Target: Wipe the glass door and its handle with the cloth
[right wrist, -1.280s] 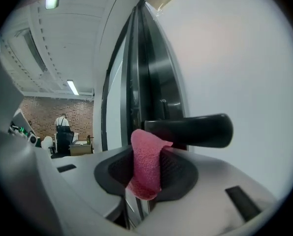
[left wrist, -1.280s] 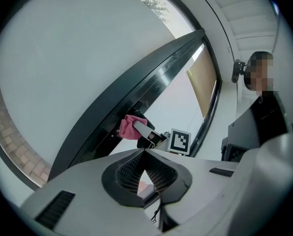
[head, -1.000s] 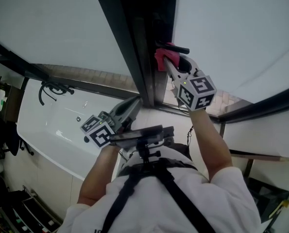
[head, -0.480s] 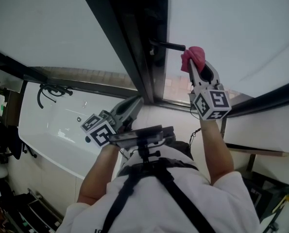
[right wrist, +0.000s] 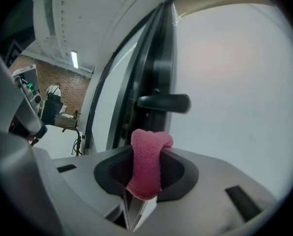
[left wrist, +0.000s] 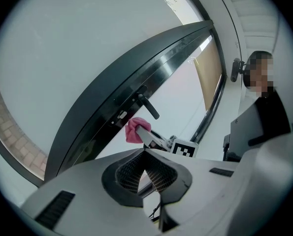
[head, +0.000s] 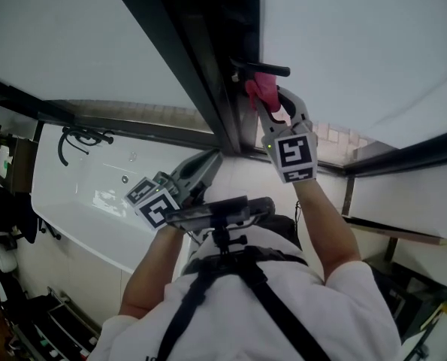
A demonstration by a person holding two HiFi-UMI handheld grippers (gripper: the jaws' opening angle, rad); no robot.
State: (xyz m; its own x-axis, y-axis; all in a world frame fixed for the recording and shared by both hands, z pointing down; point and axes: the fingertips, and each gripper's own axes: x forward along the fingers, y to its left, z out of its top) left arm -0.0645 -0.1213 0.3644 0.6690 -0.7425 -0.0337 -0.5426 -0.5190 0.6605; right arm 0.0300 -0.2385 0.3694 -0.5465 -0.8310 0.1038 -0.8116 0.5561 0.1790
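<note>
**Cloth swings back under the handle**

Well below the handle (head: 262, 69), the left gripper (head: 208, 159) hangs idle, jaws together on nothing. The right gripper (head: 267, 102), clamped on the pink cloth (head: 261, 87), has swung back from the glass past the handle's free end to just under the lever. The handle is probably being wiped now. The glass door (head: 343, 36) beyond likely needs more passes.

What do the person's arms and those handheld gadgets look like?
Each is a pale grey wedge with dark meshed pads inside its jaws and a white cube of black square markers: left gripper, right gripper. The person wears a white short-sleeved shirt under black straps.
</note>
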